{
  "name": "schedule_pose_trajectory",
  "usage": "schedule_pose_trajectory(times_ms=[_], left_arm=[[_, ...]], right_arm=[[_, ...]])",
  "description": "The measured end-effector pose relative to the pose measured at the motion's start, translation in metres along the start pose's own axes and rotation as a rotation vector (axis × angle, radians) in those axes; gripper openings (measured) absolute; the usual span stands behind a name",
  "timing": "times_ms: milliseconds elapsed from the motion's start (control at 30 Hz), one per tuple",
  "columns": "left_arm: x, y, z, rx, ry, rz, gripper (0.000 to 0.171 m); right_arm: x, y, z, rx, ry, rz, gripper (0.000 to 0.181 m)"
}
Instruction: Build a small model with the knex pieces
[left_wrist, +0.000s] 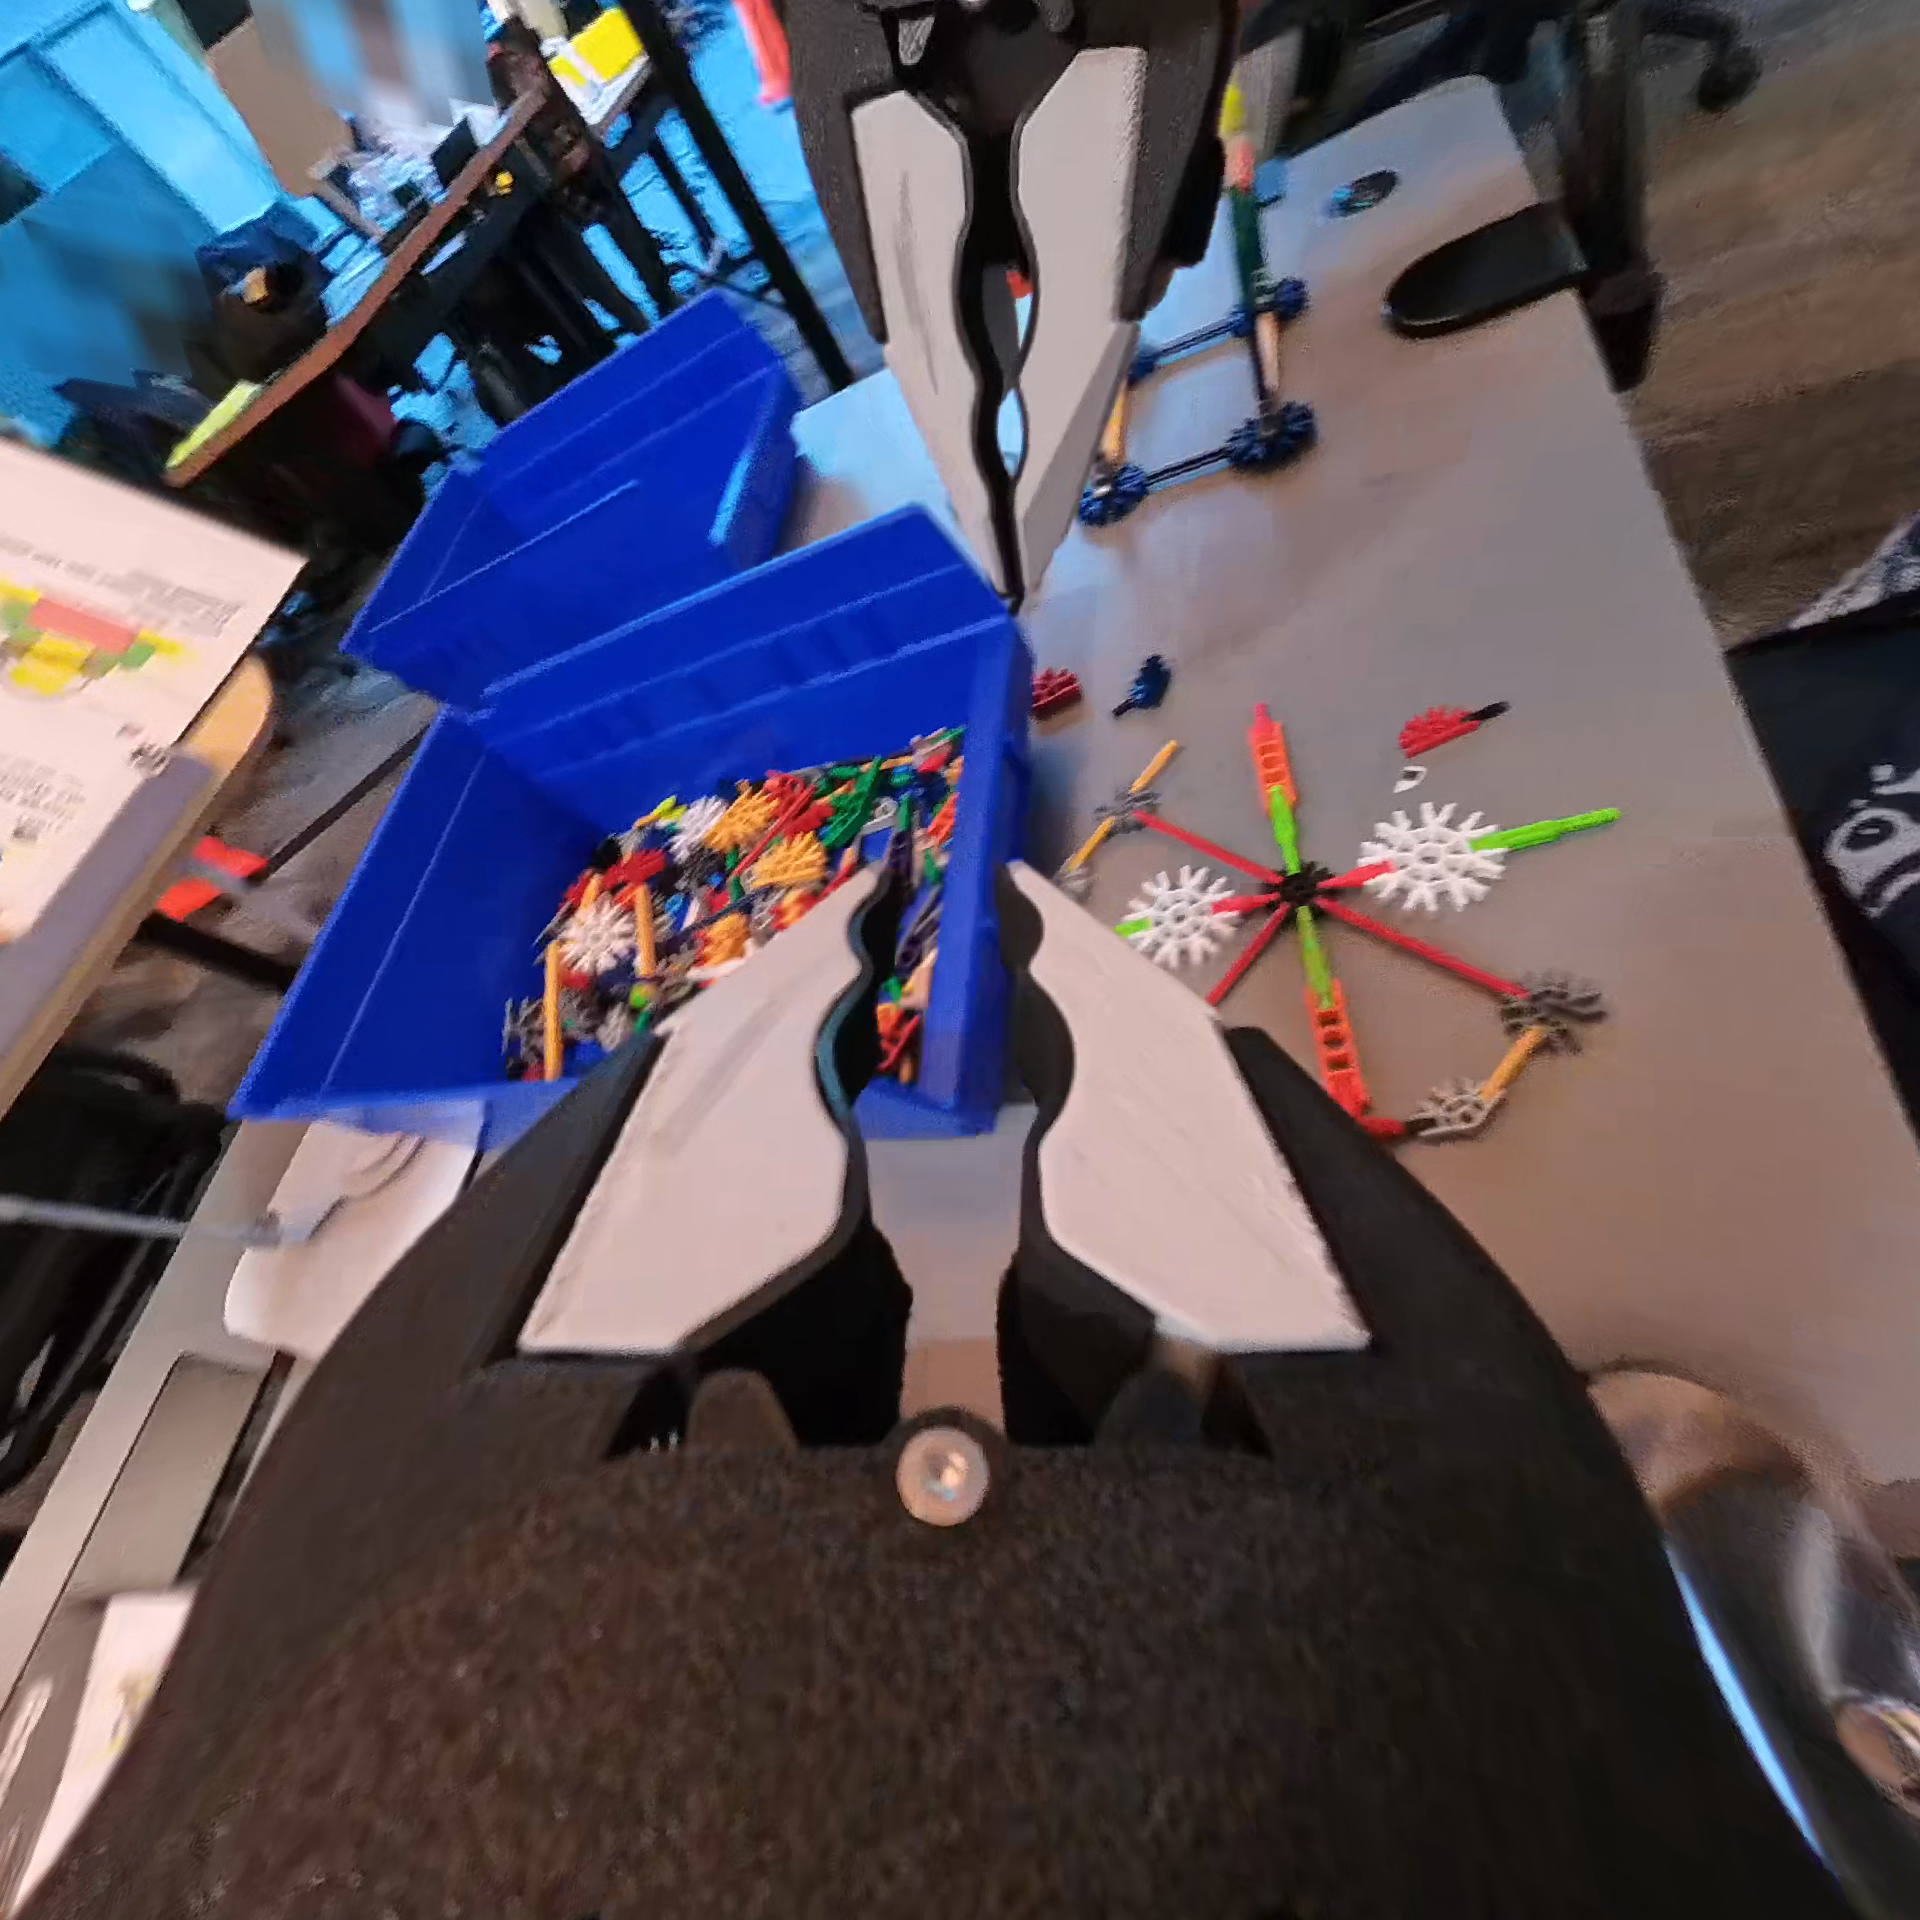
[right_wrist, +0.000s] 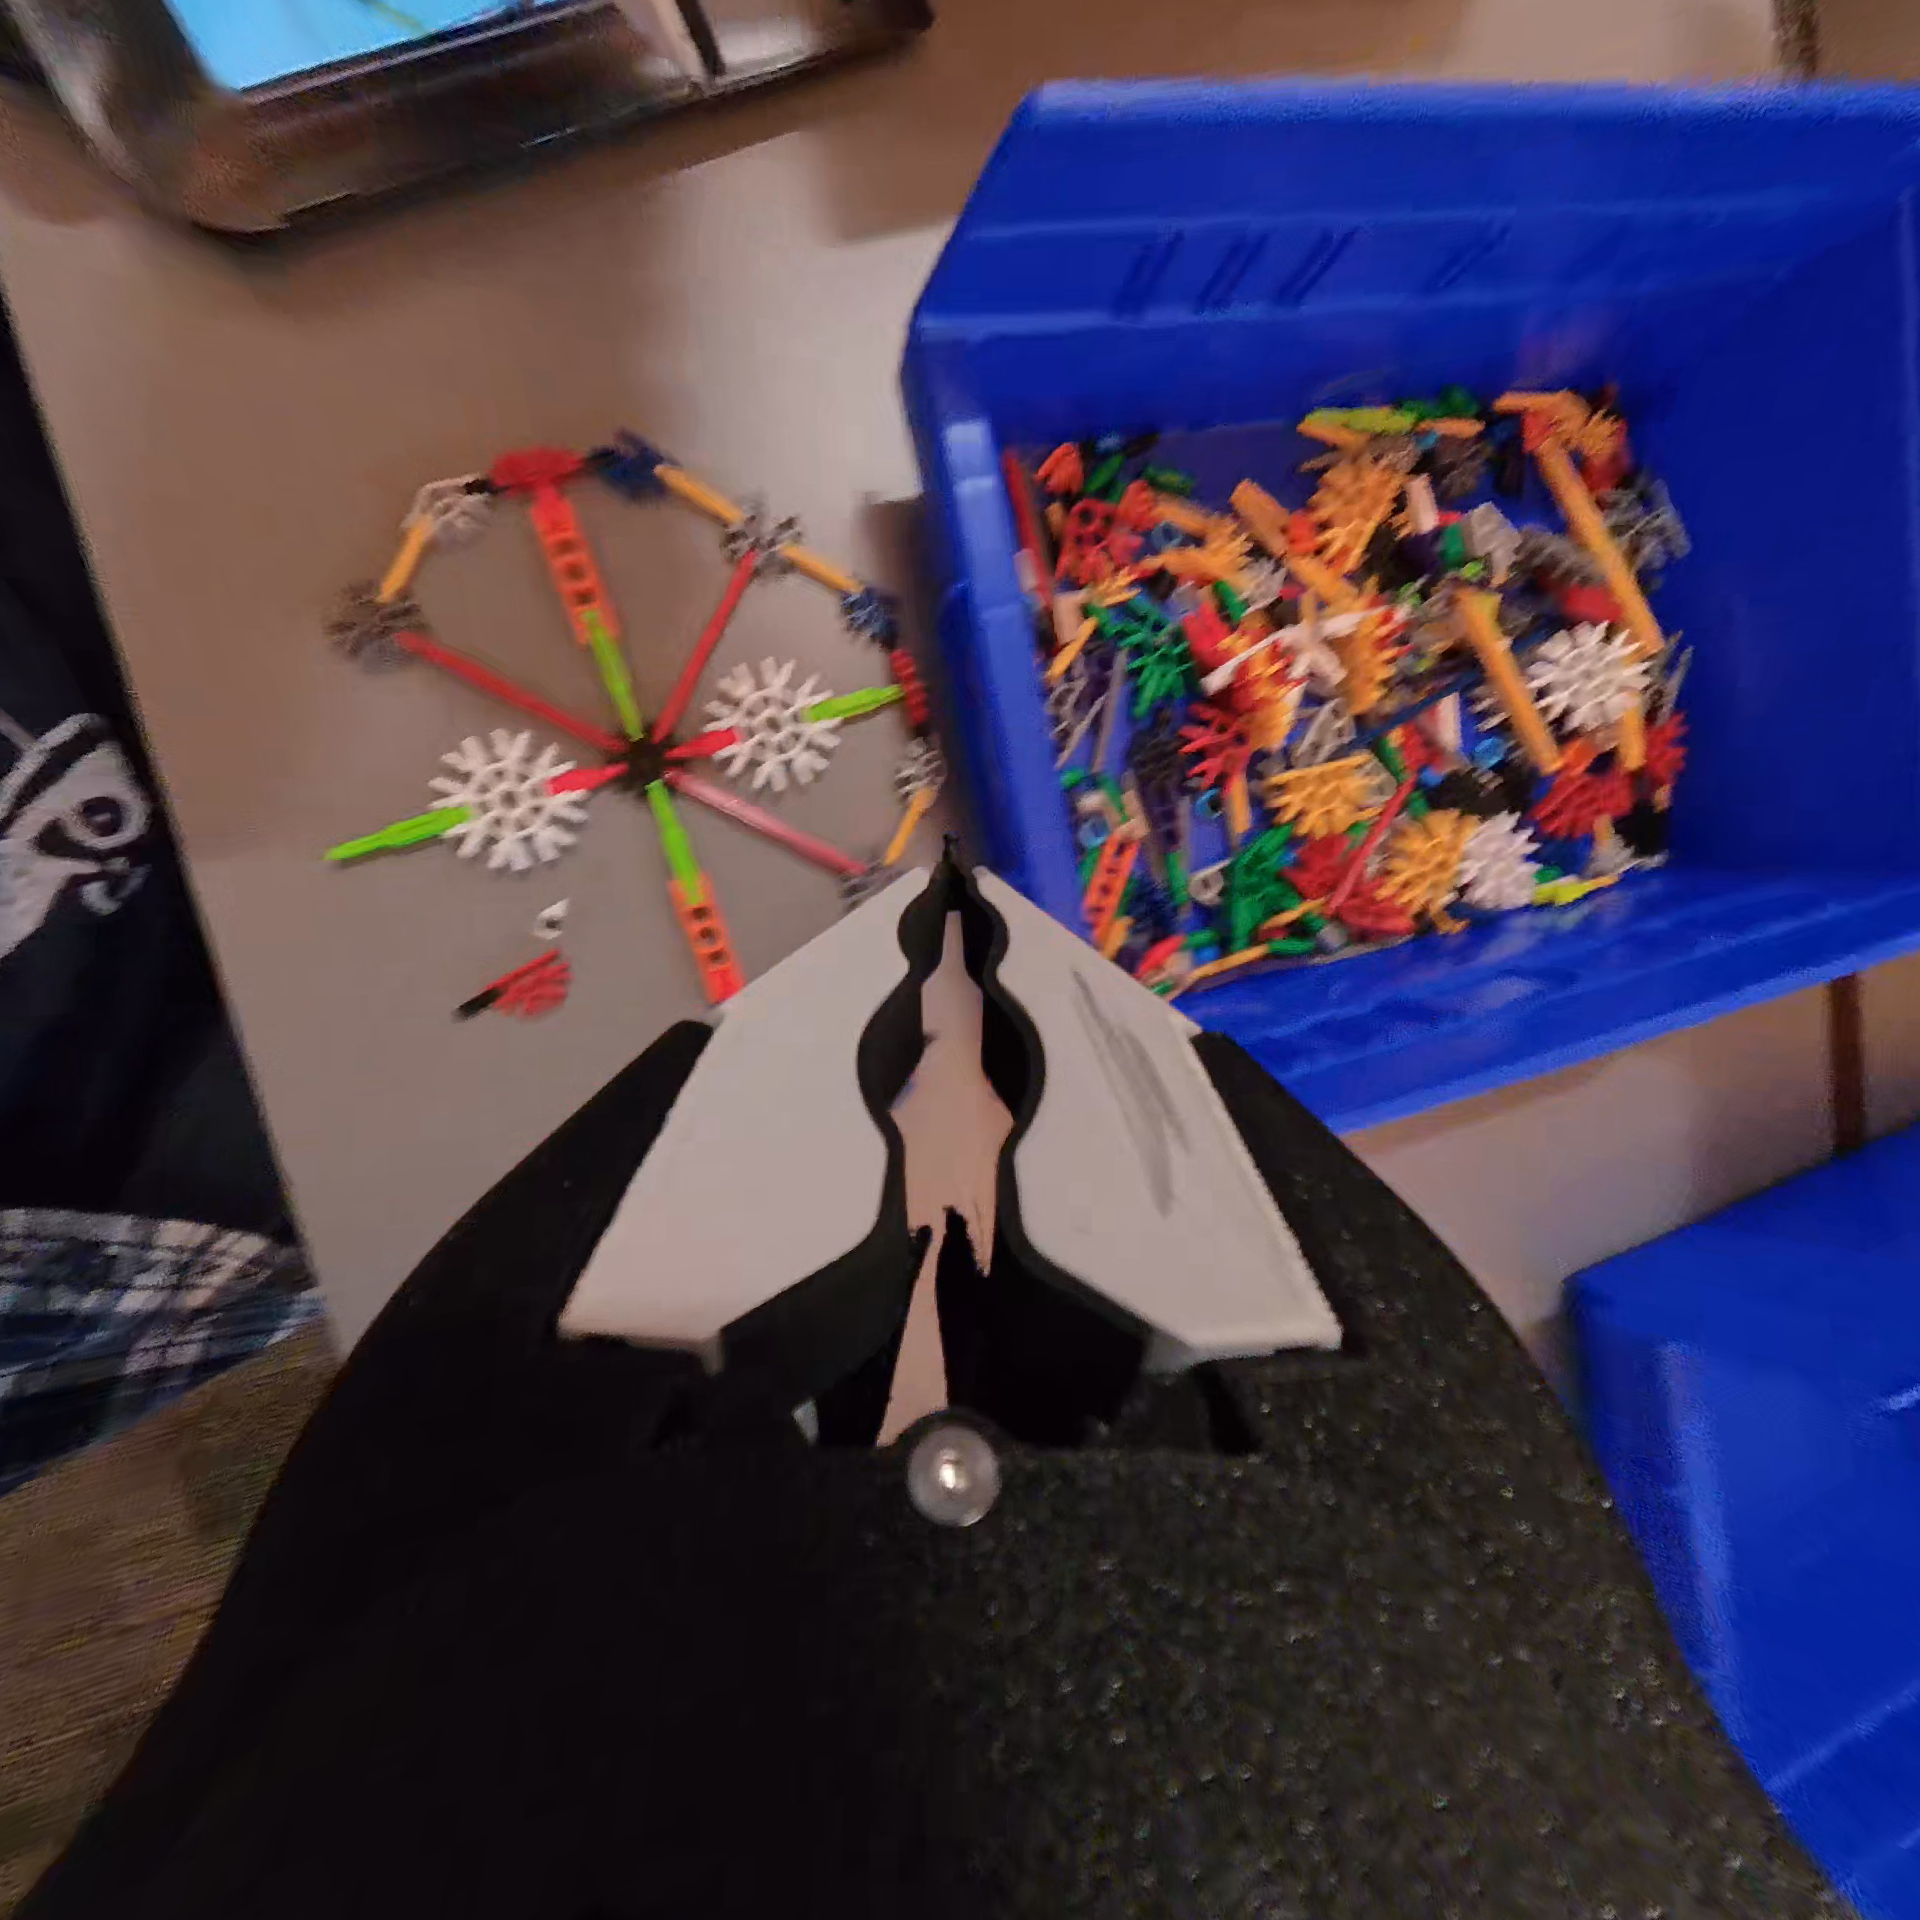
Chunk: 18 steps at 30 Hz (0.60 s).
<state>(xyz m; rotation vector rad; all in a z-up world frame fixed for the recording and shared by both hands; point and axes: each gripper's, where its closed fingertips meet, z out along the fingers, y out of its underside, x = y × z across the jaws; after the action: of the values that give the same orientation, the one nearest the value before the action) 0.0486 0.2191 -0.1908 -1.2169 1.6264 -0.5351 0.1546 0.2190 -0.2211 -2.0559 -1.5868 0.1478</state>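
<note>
Grippers first: we hold the left gripper (left_wrist: 940, 883) parted and empty, hovering over the near wall of the blue bin (left_wrist: 436, 935); our right gripper (right_wrist: 961, 873) is pinched together on nothing we can see. Bin holds loose rods and connectors (right_wrist: 1351, 675), at 2 o'clock from the right tips. Wheel (right_wrist: 644, 717) of rods and white snowflake hubs lies flat on the table (right_wrist: 364, 343), at 10 o'clock. We judge it light, rigid, prone to popping apart; best taken by a rod near the hub. A second bin (left_wrist: 582, 499) sits beyond.
</note>
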Motion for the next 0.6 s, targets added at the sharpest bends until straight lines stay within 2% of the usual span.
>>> schedule_pose_trajectory(times_ms=[233, 367, 600], left_arm=[[0.078, -0.017, 0.045, -0.095, 0.244, 0.163, 0.018], [0.116, -0.009, 0.073, -0.179, 0.350, 0.238, 0.018], [0.141, 0.004, 0.104, -0.303, 0.476, 0.262, 0.020]], right_arm=[[-0.069, 0.046, 0.003, -0.034, -0.063, 0.075, 0.001], [-0.091, 0.064, 0.008, -0.031, -0.097, 0.111, 0.001], [-0.103, 0.079, 0.007, 0.008, -0.082, 0.168, 0.001]])
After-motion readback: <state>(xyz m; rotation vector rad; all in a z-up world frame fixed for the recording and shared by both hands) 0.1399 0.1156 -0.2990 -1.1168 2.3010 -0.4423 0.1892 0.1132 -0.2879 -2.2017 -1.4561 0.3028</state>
